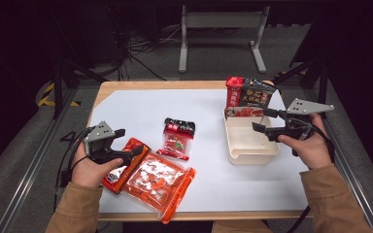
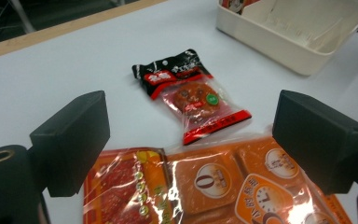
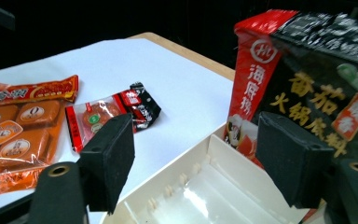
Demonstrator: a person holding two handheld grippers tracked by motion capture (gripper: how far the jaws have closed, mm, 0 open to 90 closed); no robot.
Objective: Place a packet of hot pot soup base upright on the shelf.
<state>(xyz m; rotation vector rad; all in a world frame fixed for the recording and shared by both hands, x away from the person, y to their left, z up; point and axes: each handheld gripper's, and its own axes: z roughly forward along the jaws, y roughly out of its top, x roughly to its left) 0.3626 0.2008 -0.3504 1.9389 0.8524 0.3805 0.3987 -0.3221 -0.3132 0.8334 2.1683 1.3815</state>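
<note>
My left gripper (image 1: 130, 141) stands open at the table's front left, above an orange snack pack (image 1: 156, 180) and a red packet (image 1: 126, 165) that lies partly under the hand. In the left gripper view its jaws frame the orange pack (image 2: 242, 182) and a small red-and-black snack packet (image 2: 191, 95) beyond it. My right gripper (image 1: 261, 120) is open and hovers over the far end of a white plastic box (image 1: 252, 150). A red-and-black pouch (image 3: 307, 88) stands upright at that end, just ahead of the right jaws, with nothing held between them.
The small packet (image 1: 177, 138) lies mid-table, apart from the orange pack. A white sheet (image 1: 141, 107) covers the wooden table. The box's inside (image 3: 214, 196) looks bare apart from the pouch. Dark floor, cables and a metal stand (image 1: 221, 34) lie beyond the far edge.
</note>
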